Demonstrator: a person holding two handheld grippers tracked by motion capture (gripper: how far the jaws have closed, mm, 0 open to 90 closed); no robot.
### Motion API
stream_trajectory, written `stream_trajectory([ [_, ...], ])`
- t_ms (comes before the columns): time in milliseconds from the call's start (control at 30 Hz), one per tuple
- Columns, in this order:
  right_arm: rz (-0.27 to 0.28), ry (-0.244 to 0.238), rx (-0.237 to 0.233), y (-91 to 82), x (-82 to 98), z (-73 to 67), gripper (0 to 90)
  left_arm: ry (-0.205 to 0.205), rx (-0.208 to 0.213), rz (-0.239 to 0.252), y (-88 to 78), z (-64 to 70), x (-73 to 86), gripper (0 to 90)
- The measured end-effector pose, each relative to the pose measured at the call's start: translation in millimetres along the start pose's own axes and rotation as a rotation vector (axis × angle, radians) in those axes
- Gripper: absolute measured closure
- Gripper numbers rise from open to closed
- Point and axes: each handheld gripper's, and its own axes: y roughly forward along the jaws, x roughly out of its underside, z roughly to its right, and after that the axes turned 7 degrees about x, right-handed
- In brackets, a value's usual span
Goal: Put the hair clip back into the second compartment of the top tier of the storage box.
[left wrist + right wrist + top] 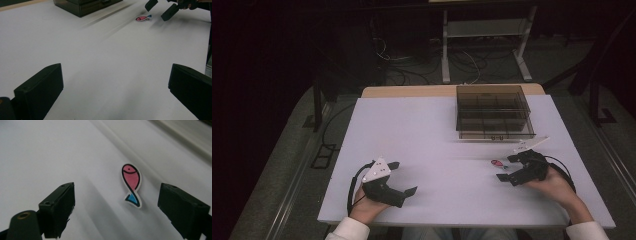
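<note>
Right gripper held low at the table's right, jaws spread and pointing left, flanking without touching the pink fish piece lying flat. Left gripper rests near-left, jaws wide, empty.

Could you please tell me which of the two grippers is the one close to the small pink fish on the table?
The right gripper: its open jaws flank the pink fish, while the left gripper rests far across the table.

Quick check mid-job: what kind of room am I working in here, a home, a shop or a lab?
Most likely a lab or recording workspace. A plain white table stands in a dark room, loose cables trail over the floor behind it, and a bare metal stand stands there too. On the table lie a dark compartment box and a small fish sticker.
</note>
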Motion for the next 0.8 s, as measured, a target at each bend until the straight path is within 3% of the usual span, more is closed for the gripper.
stream_trajectory([
  [167, -0.015, -0.015, 0.007, 2.8, 1.9, -0.8, 18.3, 0.001, 0.000, -0.001, 0.3, -0.1, 0.0, 0.0],
  [400, 0.010, -0.034, 0.039, 0.3, 1.1, -2.2, 39.8, 0.001, 0.000, -0.001, 0.1, -0.2, -0.1, 0.0],
  [800, 0.000, -0.055, 0.051, 4.3, 1.4, -2.9, 57.2, 0.003, 0.001, -0.001, 0.3, -0.1, -0.2, 0.0],
])
